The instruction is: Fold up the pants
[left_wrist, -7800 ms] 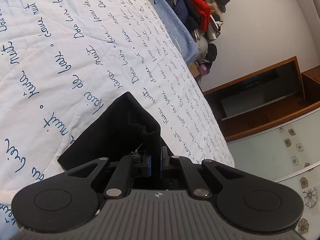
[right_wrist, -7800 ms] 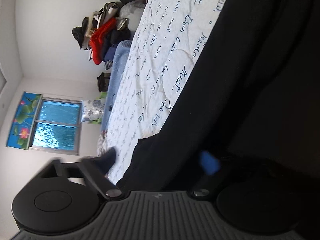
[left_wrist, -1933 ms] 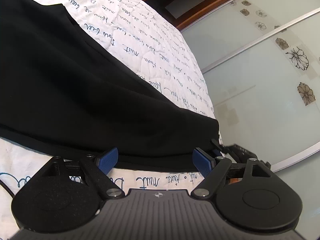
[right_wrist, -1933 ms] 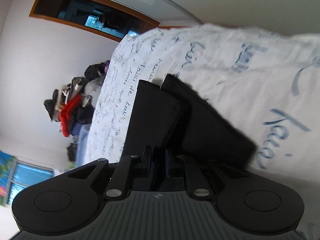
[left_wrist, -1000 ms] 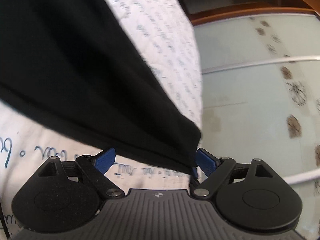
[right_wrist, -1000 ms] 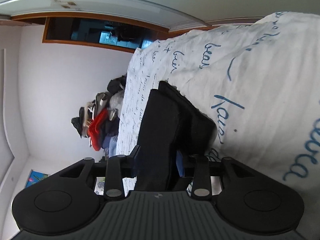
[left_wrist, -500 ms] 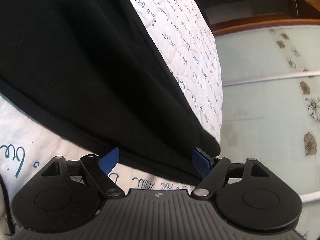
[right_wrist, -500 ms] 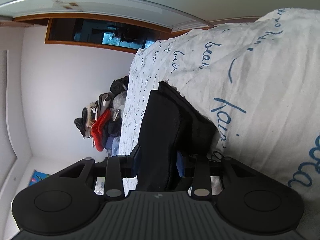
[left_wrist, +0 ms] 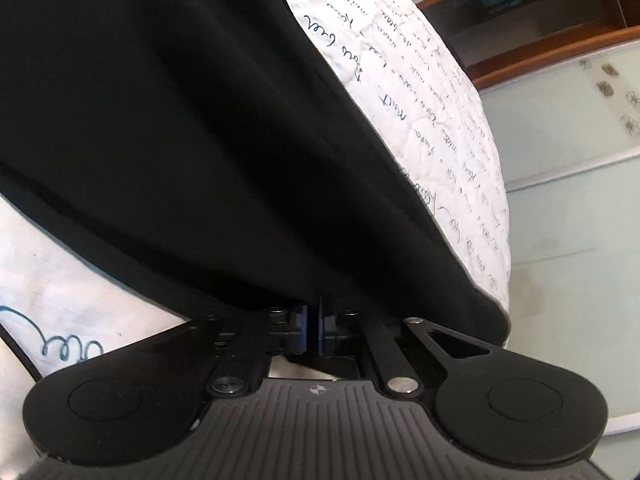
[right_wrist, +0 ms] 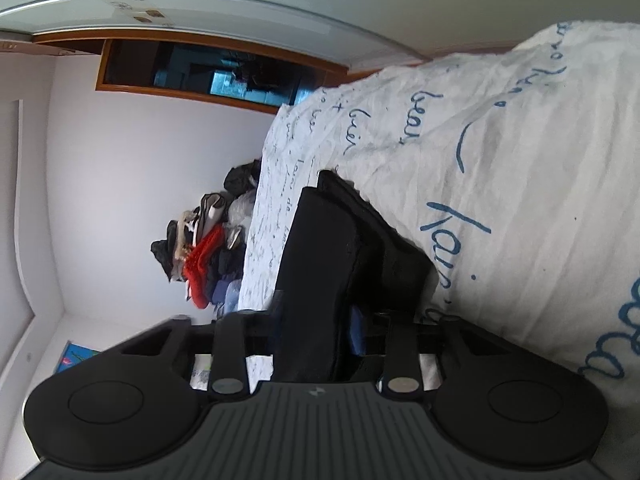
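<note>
Black pants lie spread over the white quilt with blue handwriting. My left gripper sits at their near edge. Its jaws are closing, the blue pads nearly together, with the fabric's edge pinched between them. In the right wrist view a thick folded bundle of the same pants stands up from the quilt. My right gripper has its jaws closing on that bundle, and the fabric fills the gap between the fingers. The far end of the pants is out of view.
The bed's edge drops off at the right of the left wrist view, beside a frosted sliding wardrobe door. A heap of clothes is piled past the bed's far end, against the white wall. A wood-framed recess lies beyond.
The left jaws went from wide open around the pants' edge to pressed together on it, and that gripper tipped further down. The right gripper kept its hold on the folded bundle.
</note>
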Demonstrator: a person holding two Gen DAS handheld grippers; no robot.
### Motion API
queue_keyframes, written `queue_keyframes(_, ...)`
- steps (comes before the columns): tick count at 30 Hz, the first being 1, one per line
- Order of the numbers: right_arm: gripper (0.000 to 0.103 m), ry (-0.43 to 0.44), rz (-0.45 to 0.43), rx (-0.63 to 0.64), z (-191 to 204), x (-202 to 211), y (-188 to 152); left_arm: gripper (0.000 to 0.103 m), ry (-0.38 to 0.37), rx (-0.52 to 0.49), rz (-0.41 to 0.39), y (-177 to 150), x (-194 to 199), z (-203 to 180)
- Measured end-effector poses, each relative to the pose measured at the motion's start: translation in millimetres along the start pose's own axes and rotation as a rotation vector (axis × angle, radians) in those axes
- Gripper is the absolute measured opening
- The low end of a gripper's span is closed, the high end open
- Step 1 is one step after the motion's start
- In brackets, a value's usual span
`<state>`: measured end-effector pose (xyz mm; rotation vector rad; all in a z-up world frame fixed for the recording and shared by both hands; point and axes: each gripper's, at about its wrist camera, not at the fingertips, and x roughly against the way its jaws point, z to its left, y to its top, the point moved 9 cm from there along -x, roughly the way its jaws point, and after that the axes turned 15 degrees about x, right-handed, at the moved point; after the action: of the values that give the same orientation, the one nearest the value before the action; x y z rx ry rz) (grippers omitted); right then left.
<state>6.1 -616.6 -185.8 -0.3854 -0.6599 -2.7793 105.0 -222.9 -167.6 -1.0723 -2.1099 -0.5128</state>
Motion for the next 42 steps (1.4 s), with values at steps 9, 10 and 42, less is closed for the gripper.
queue_keyframes(9, 0.003, -0.042, 0.006, 0.017, -17.2, 27.6, -3.1, 0.007, 0.011, -0.062, 0.077, -2.1, 6.9, 12.9)
queue_keyframes(10, 0.003, -0.016, 0.005, -0.004, -22.3, 26.8, -4.8, 0.008, 0.003, -0.073, 0.066, -2.7, 6.8, 14.0)
queue_keyframes(42, 0.069, 0.571, 1.201, 0.772, 236.3, -263.9, -174.0, 0.053, -0.162, -0.299, -0.147, 73.6, 80.1, 42.7)
